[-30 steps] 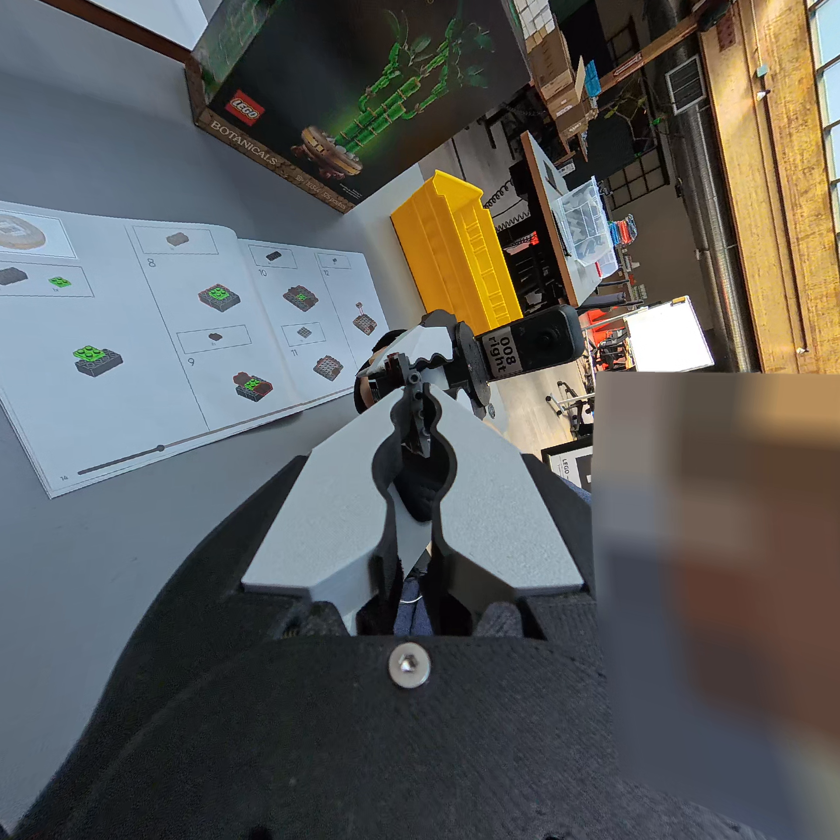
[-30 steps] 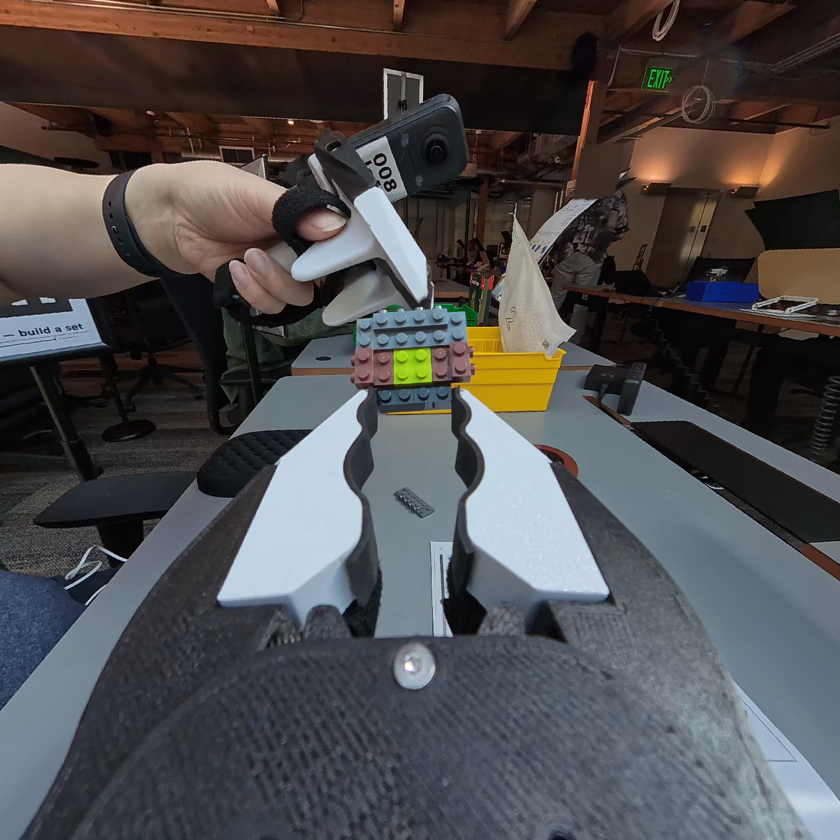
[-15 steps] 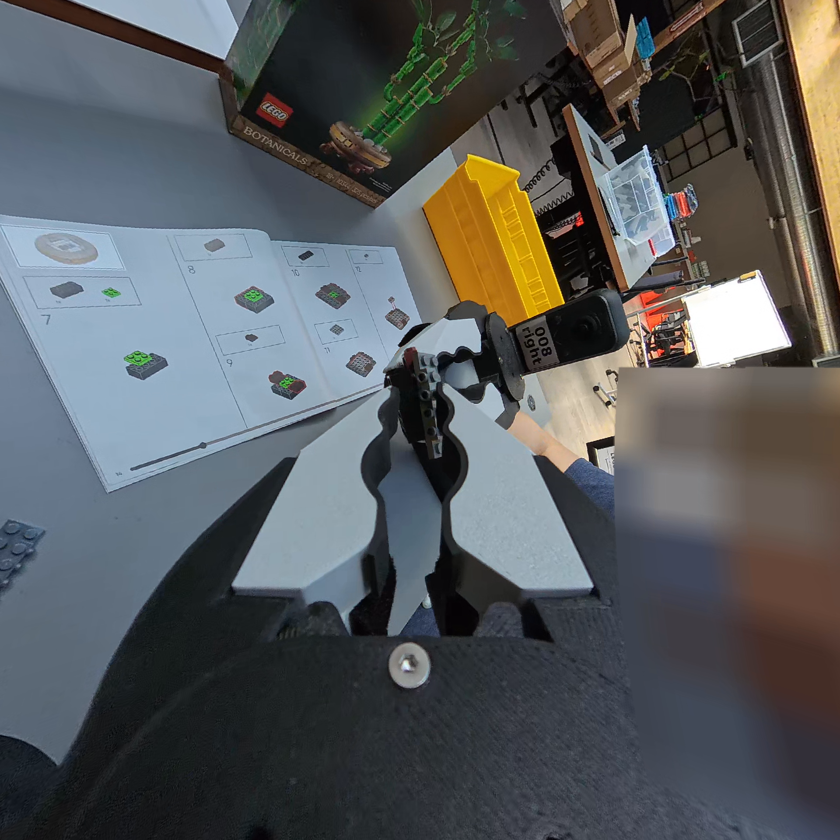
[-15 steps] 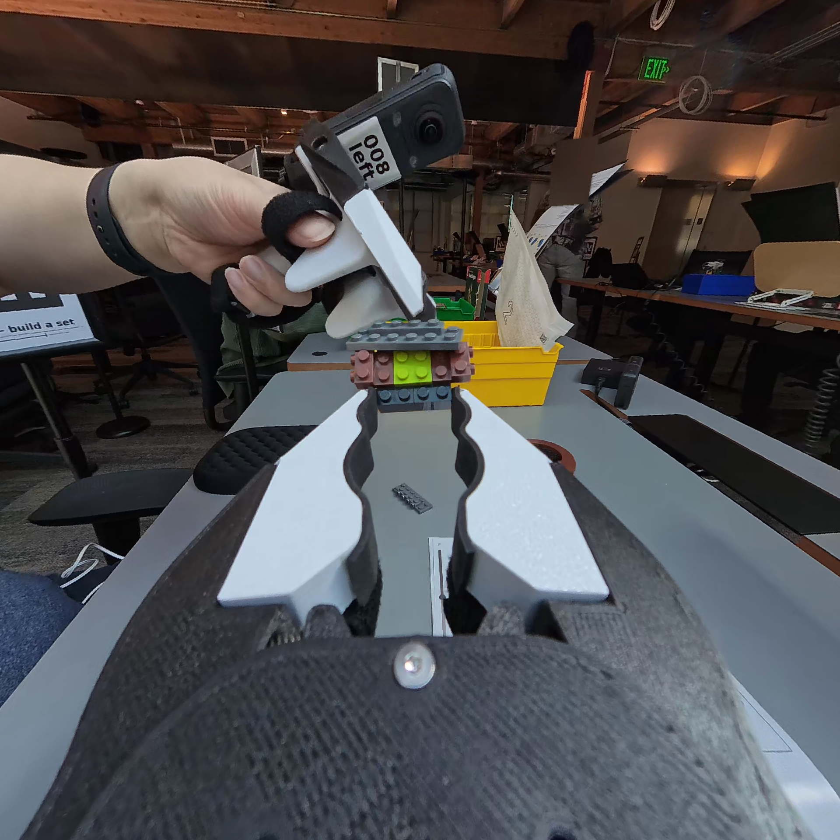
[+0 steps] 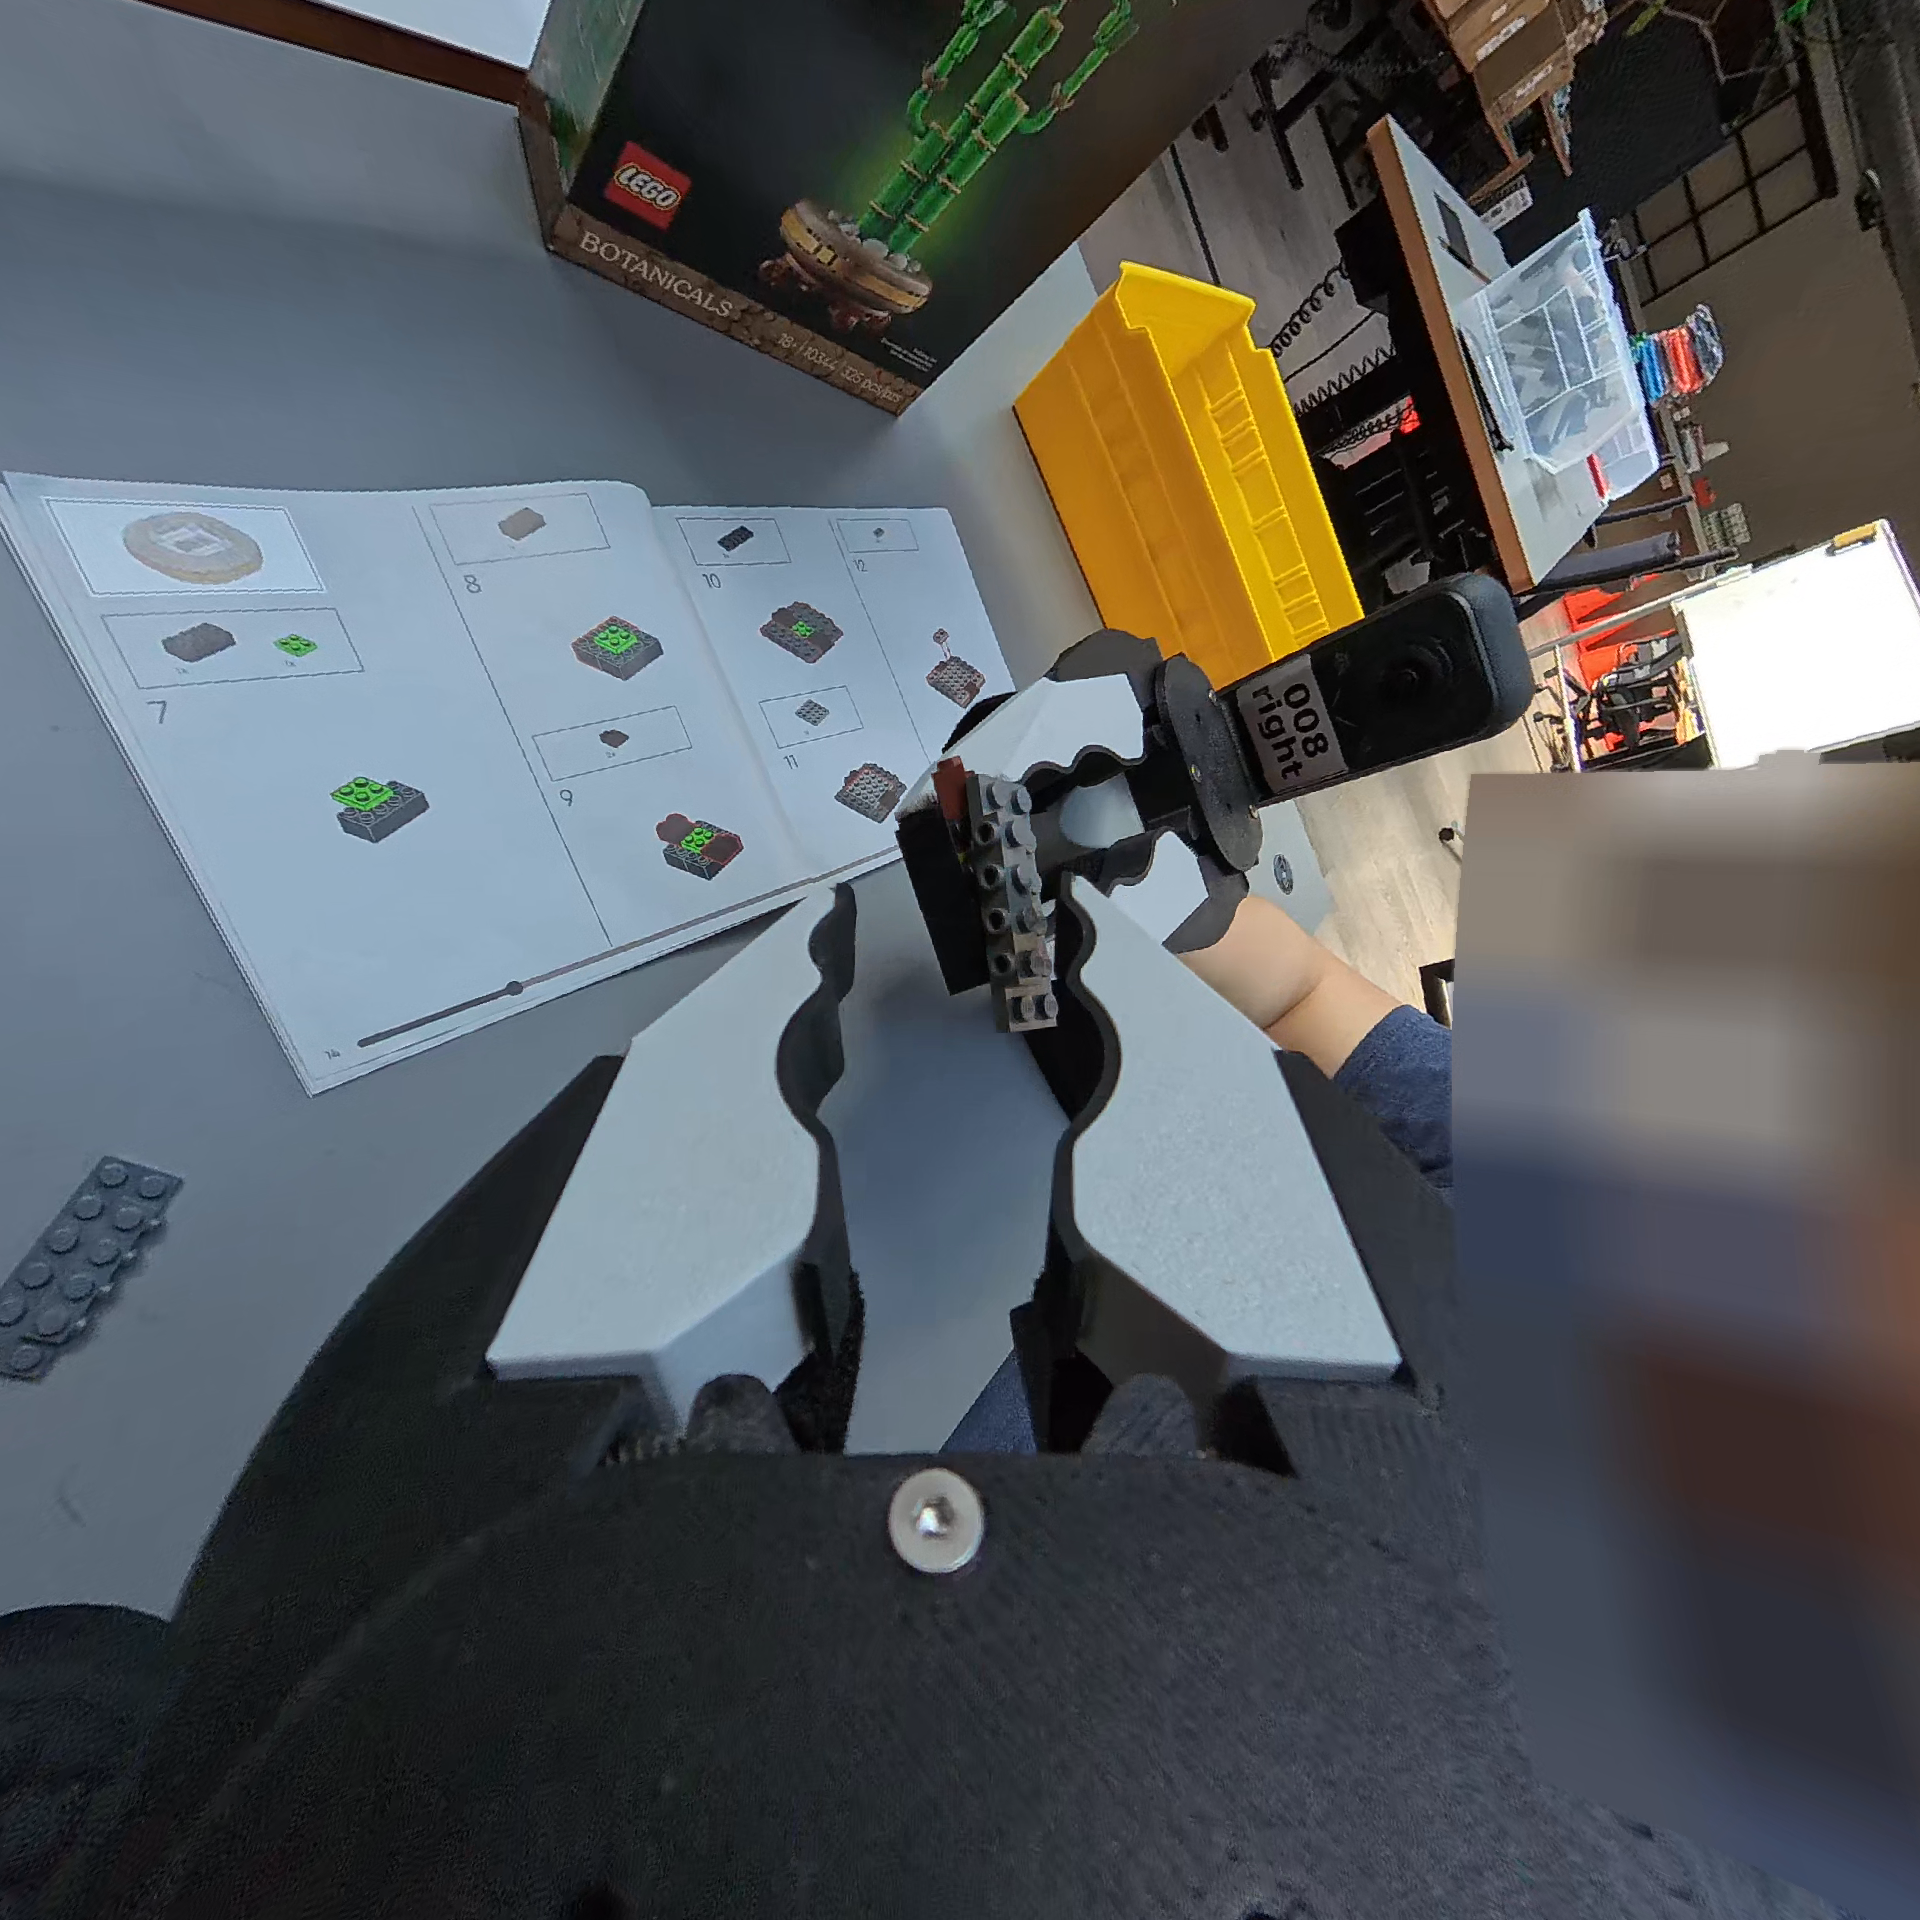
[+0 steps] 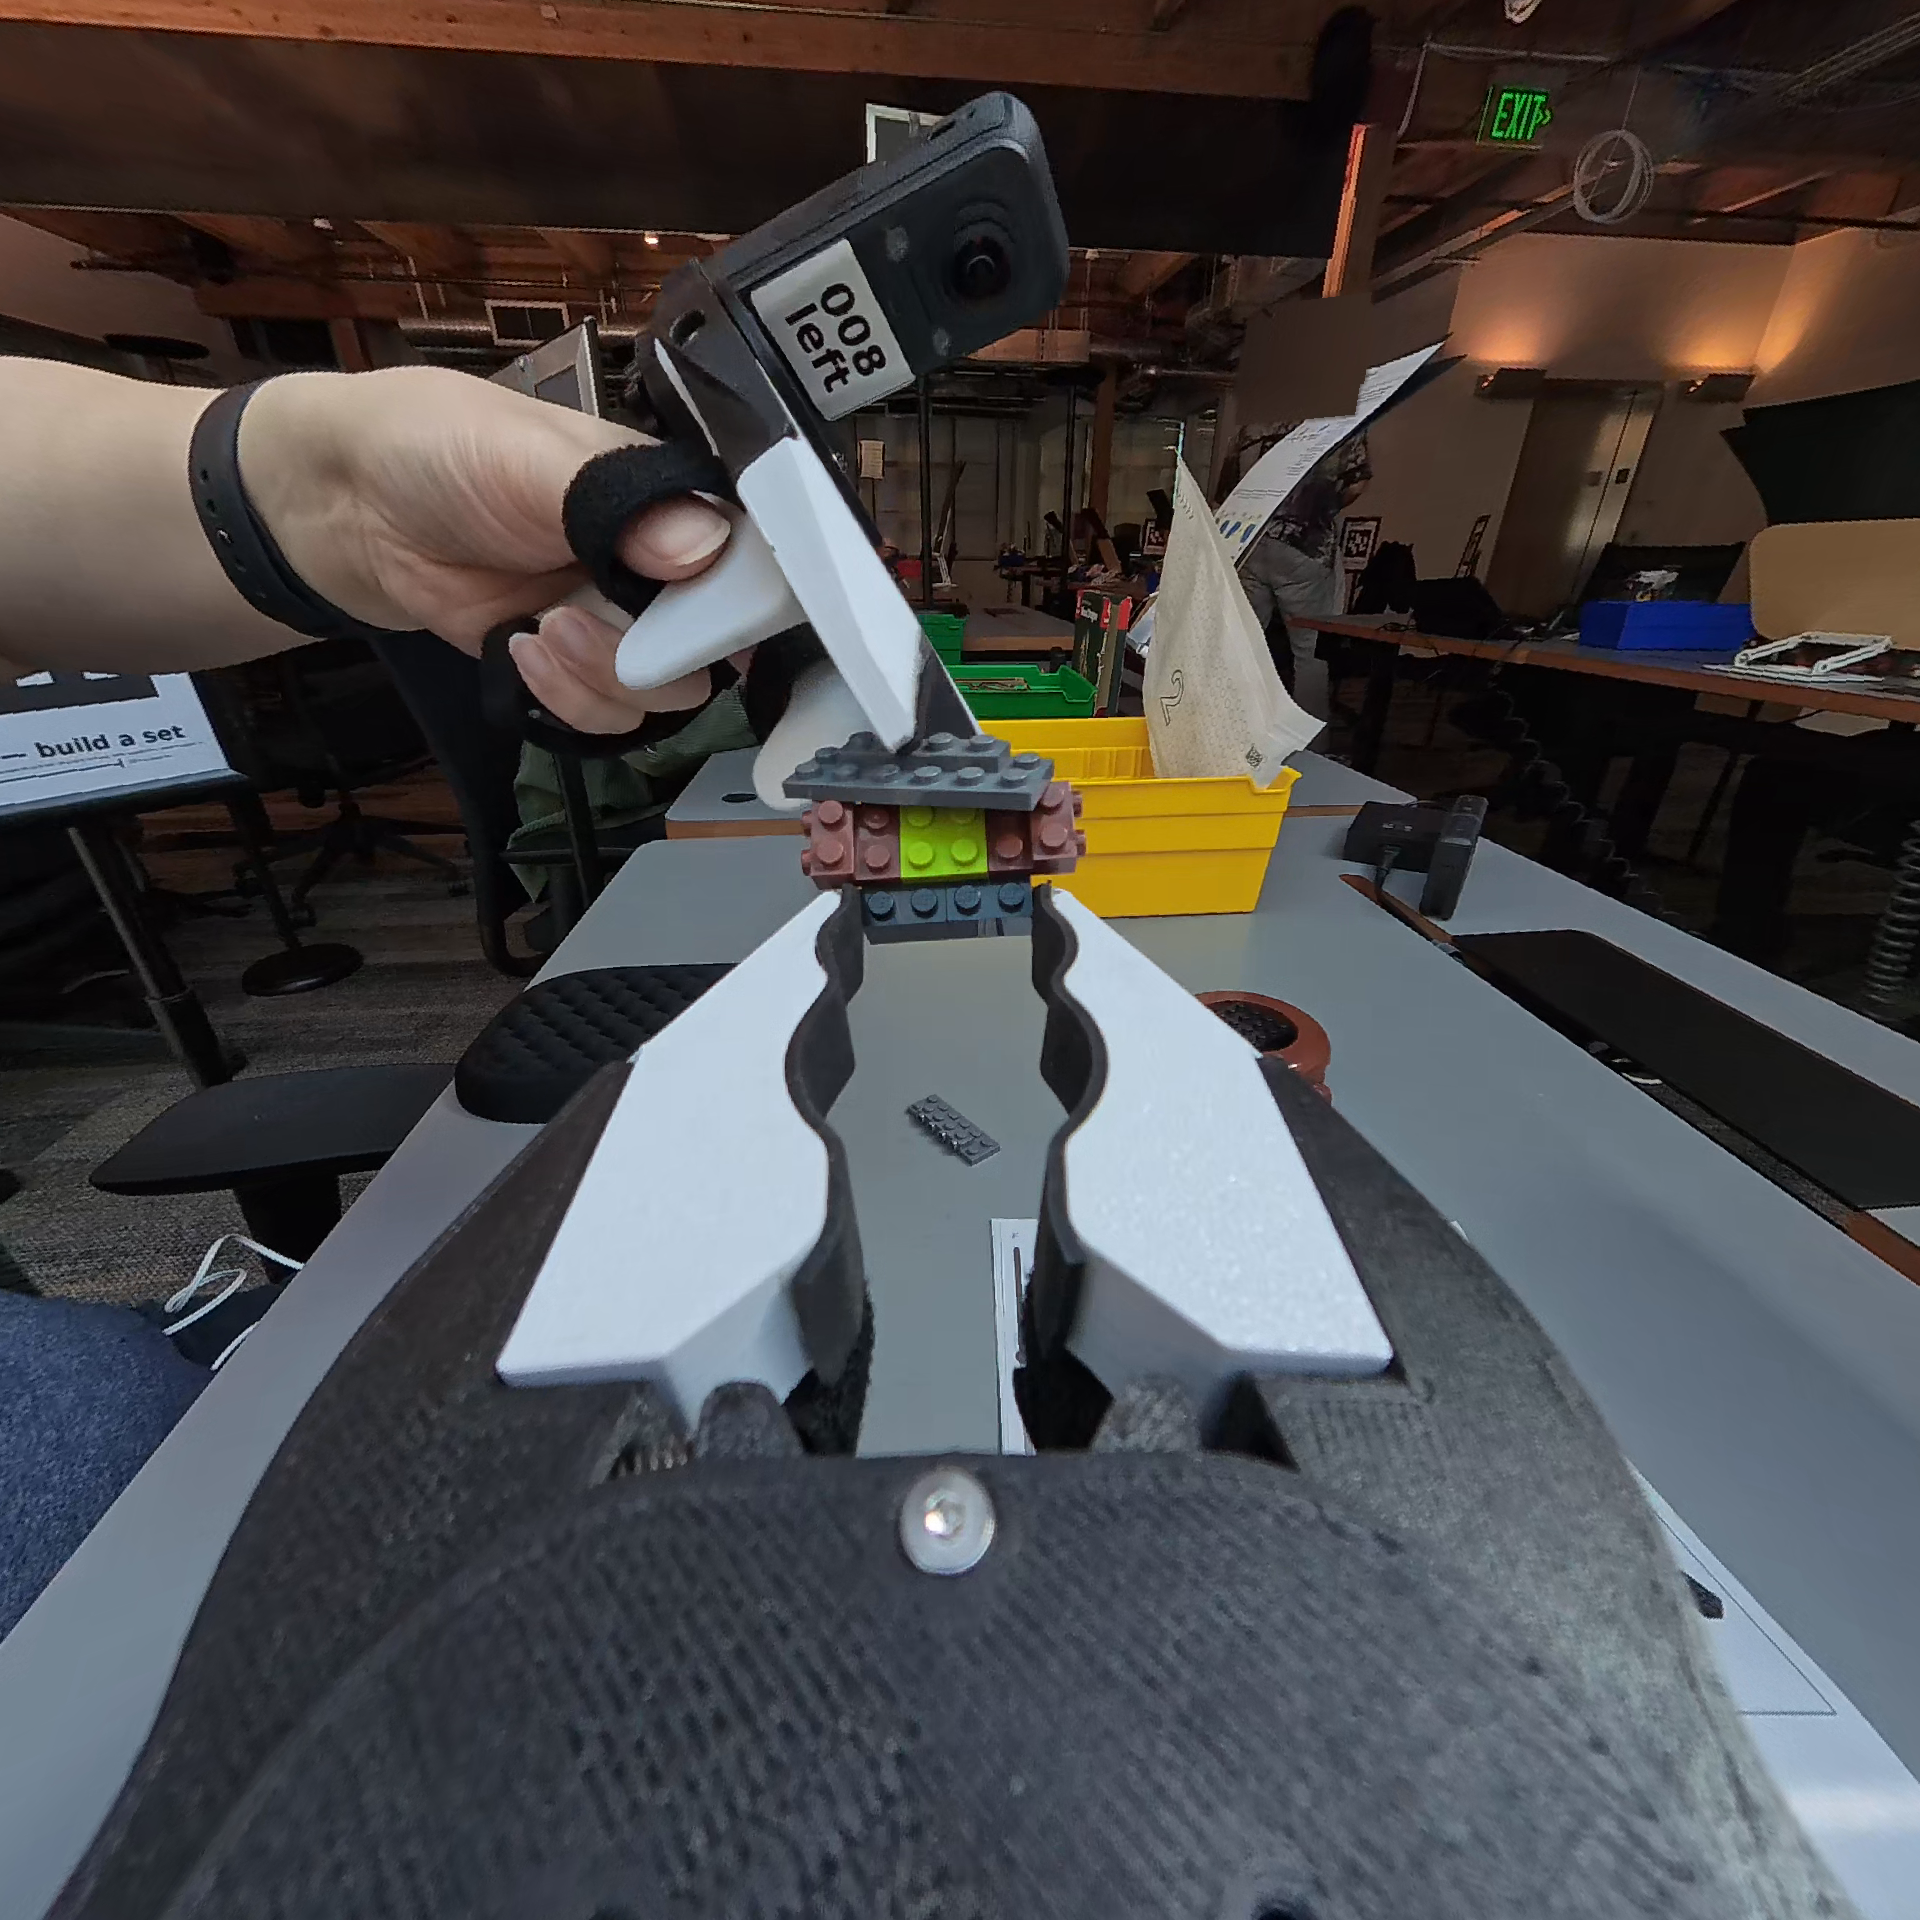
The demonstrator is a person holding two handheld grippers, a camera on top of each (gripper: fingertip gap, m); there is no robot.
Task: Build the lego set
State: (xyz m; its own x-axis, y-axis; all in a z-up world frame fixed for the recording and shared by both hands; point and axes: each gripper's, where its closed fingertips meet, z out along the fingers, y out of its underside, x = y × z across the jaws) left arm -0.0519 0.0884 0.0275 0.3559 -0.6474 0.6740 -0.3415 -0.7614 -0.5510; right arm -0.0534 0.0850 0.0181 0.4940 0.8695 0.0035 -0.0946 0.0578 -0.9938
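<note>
Above the grey table [image 6: 1558,1195], held up between two hand-held grippers, a small brick stack [image 6: 940,847] is being assembled. Right gripper [image 6: 945,914]: fingers clenched on the dark bottom layer of the stack, gripping it from both sides. Left gripper [image 5: 956,935]: fingers standing parted and grasping nothing, one tip pressing down on a grey studded plate [image 6: 920,774] that is sitting tilted over the stack's brown and lime-green layer. Risk, as a judgement: pressure is landing on one edge only, so the plate may be seating crooked or popping off, and the downward push could be twisting the stack out of the right gripper's narrow hold. Materials: hard glossy plastic bricks with round studs; grippers with smooth pale angular fingers lined in wavy black rubber, on black textured bodies. Also lying on the table: a second grey plate [image 5: 78,1262], flat and long; an open instruction booklet [image 5: 499,727], matte paper; a printed cardboard box [image 5: 831,156]; a yellow plastic bin [image 5: 1184,468], ribbed inside.
</note>
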